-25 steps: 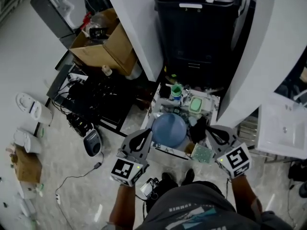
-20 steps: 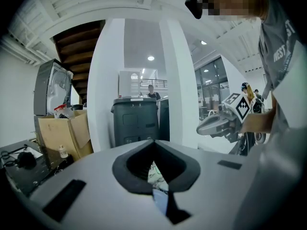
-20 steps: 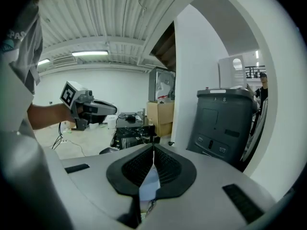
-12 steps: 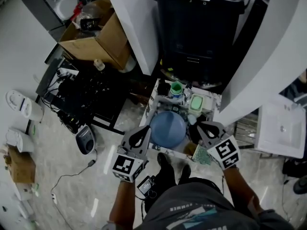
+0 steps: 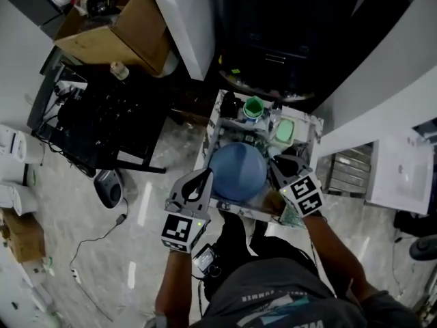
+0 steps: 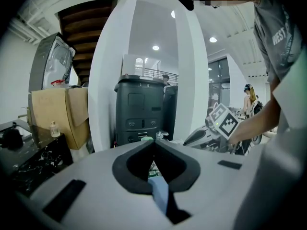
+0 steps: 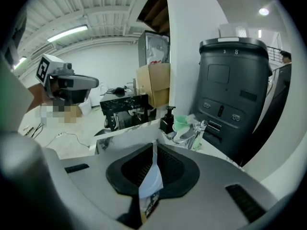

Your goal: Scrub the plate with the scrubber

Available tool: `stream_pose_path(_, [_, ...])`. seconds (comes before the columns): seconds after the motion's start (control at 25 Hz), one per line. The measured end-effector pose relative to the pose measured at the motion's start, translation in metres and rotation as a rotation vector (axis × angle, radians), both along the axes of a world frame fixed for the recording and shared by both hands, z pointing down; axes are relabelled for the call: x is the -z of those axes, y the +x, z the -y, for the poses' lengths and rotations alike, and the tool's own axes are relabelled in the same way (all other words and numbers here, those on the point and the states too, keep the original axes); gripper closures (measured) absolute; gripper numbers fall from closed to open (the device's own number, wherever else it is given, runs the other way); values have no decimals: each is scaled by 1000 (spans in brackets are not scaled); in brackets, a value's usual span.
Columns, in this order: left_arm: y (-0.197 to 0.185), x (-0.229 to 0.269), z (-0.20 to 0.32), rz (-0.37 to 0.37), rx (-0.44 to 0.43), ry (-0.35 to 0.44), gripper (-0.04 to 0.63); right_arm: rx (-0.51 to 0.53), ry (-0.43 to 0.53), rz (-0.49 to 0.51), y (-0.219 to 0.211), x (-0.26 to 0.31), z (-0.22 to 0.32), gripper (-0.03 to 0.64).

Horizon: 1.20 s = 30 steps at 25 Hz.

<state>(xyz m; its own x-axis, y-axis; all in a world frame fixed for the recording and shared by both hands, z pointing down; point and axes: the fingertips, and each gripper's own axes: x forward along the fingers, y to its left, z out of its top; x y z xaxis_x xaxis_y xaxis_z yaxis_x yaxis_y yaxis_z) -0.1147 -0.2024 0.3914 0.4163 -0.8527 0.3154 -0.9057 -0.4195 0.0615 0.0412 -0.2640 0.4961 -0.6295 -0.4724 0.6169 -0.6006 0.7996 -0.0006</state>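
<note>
From overhead, the blue plate (image 5: pixel 237 171) sits over a cluttered white tray (image 5: pixel 208 137) on the floor, in front of a black bin (image 5: pixel 287 33). A green cup (image 5: pixel 253 106) stands at the tray's far end. The left tool (image 5: pixel 205 176) is at the plate's left rim and the right tool (image 5: pixel 276 166) is at its right rim. A cardboard box (image 5: pixel 113 29) sits off to the left. In the left gripper view, that tool's jaws are pinching the blue rim of the plate, edge on. In the right gripper view, the jaws are pressed together on a thin scrubber (image 7: pixel 149 178), which stands on edge and trails back under the tool.
</note>
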Motion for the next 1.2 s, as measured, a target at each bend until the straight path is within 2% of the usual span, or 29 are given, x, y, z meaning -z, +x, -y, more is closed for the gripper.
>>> stream_pose_path(0.48, [-14,-62,35,-20,-45,-73,594,-98,-167,-96,-10,-145,31,580])
stream_pose_path(0.64, [-21,-78,45,-33,-44,-89,594,-129,-237,-146,-6,-183,36,552])
stream_pose_path(0.76, [-26,-88,51,-40,-40,-99,594,-141,-283,-184,-4,-210,36,504])
stream_pose_path(1.0, [-36,-103,57,-47,-33,-115,594,-162,-339,-240,4,-254,35,492])
stream_pose_path(1.2, [-41,-111,61,-53,-26,-136,594,-172,-361,-299,6,-269,36,495])
